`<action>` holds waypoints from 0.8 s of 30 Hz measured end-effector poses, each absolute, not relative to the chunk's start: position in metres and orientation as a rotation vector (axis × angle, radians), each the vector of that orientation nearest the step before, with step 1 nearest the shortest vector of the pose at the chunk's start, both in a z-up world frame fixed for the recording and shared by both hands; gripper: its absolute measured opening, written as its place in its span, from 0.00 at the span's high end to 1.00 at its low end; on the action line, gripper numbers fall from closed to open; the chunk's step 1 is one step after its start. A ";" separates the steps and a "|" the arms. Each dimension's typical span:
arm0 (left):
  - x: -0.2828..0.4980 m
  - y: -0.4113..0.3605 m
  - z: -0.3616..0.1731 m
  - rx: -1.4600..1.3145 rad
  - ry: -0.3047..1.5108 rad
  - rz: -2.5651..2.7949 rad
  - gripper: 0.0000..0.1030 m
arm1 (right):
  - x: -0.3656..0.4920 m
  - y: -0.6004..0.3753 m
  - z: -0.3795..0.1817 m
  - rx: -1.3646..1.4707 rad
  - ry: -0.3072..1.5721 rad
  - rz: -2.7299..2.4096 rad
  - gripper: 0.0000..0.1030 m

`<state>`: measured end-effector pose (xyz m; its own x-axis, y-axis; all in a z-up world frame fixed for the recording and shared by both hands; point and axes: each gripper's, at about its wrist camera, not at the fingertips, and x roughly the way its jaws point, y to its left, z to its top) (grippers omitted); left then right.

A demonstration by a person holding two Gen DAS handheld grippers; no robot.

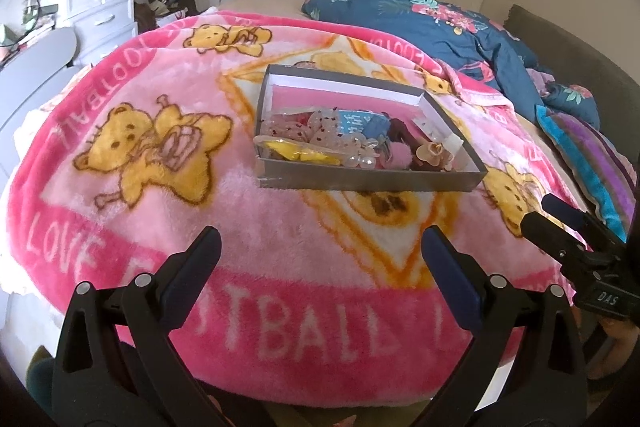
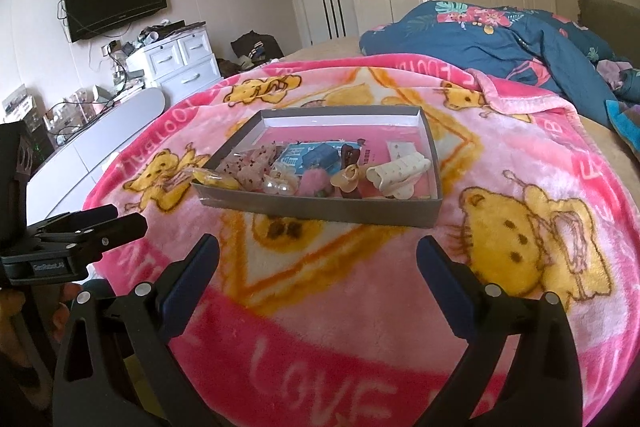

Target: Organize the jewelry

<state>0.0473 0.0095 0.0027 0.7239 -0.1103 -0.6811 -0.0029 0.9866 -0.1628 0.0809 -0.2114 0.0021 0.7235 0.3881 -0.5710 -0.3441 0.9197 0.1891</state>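
1. Two tools hover low over the bed, both released and holding nothing: the left tool (image 1: 320, 251) and the right tool (image 2: 318, 257) each show fingers spread wide, well short of the box.
2. The shallow grey cardboard box (image 2: 320, 213) sits on the pink fleece bear-print blanket (image 1: 120, 187), ahead of both tools.
3. Its contents crowd the near wall in a heap: a yellow piece (image 2: 218, 182), clear pearl-like beads (image 2: 280, 187), a fluffy pink pompom (image 2: 312, 183), a cream ridged hair clip (image 2: 396, 173) and a blue printed card (image 2: 316, 155).
4. Likely trouble: the pieces touch and overlap, so a pinch may drag a neighbour out.
5. The soft blanket gives, so pressing on the light box's rim could tip it and spill everything.
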 end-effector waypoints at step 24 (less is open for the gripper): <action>0.045 0.008 0.007 -0.138 0.756 -0.040 0.09 | 0.079 -0.209 0.001 0.079 0.656 0.410 0.04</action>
<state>0.0445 0.0084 0.0065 0.7276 -0.0853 -0.6807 -0.0137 0.9902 -0.1388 0.0790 -0.2092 0.0006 0.7158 0.3945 -0.5761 -0.3452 0.9172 0.1991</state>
